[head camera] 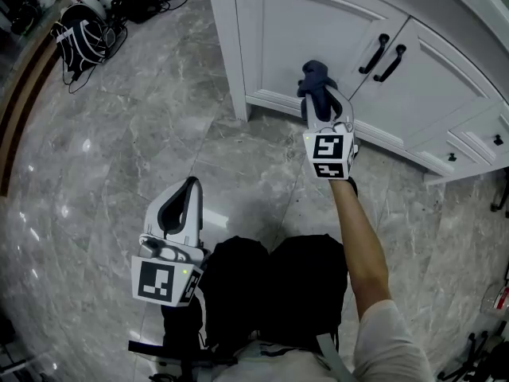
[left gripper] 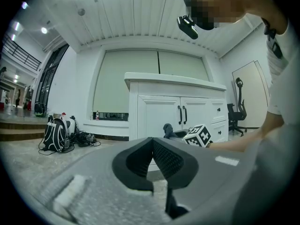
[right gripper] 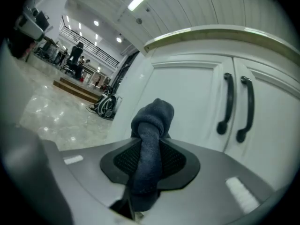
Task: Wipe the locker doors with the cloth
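The left gripper (head camera: 189, 189), lower left of the head view, has its jaws closed tip to tip with nothing between them, above the marble floor (head camera: 119, 150). The right gripper (head camera: 322, 102), upper centre, is clamped on the dark blue cloth (head camera: 313, 78), whose bunched end protrudes past the tips. The cloth sits at the lower part of the left locker door (head camera: 302, 22); contact cannot be confirmed. The black handles (head camera: 382, 58) lie to its right.

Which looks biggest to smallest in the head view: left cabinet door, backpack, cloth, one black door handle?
1. left cabinet door, clearly largest
2. backpack, though it lies farther off
3. cloth and door handle: about alike in length, so unranked; the handle is thinner
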Tool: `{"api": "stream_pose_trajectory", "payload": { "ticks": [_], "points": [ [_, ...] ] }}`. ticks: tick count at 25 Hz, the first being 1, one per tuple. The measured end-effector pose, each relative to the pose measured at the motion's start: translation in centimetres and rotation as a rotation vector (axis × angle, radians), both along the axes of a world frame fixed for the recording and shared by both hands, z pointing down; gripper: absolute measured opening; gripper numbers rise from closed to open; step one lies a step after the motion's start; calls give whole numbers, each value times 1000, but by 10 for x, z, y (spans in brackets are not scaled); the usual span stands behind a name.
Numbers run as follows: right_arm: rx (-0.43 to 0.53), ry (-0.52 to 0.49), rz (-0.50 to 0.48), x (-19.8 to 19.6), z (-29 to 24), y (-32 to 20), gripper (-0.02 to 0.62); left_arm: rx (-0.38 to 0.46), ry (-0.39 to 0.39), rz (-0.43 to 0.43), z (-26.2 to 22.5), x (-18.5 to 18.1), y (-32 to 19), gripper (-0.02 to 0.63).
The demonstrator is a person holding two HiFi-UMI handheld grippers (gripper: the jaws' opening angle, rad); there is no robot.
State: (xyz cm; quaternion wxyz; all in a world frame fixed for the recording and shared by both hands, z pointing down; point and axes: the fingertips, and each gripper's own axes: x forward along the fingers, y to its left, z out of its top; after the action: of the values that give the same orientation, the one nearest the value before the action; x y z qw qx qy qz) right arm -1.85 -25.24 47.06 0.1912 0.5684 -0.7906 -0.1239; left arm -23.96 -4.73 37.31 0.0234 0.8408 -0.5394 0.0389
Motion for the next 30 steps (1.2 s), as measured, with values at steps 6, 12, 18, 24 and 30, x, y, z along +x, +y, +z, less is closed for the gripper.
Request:
{"api": "stream_pose_trajectory", "payload": {
  "ticks": [6, 12, 18, 24, 30],
  "points": [
    [-58, 48, -219, -105, 41, -5, 106, -21, 11, -7, 8, -4, -3, 2],
    [-185, 48, -216, -143, 93, -45, 106, -39, 9, -34, 11, -21, -1, 2],
    [-288, 42, -107, -104, 124, -66, 103, -40, 2, -47, 11, -32, -5, 2],
    [-268, 78, -39, -48, 119, -53, 103, -14, 25, -10, 7, -17, -14, 2],
    [-251, 85, 31, 8, 111, -36, 103, -44, 7, -13, 14, -7, -10, 2]
  ]
}}
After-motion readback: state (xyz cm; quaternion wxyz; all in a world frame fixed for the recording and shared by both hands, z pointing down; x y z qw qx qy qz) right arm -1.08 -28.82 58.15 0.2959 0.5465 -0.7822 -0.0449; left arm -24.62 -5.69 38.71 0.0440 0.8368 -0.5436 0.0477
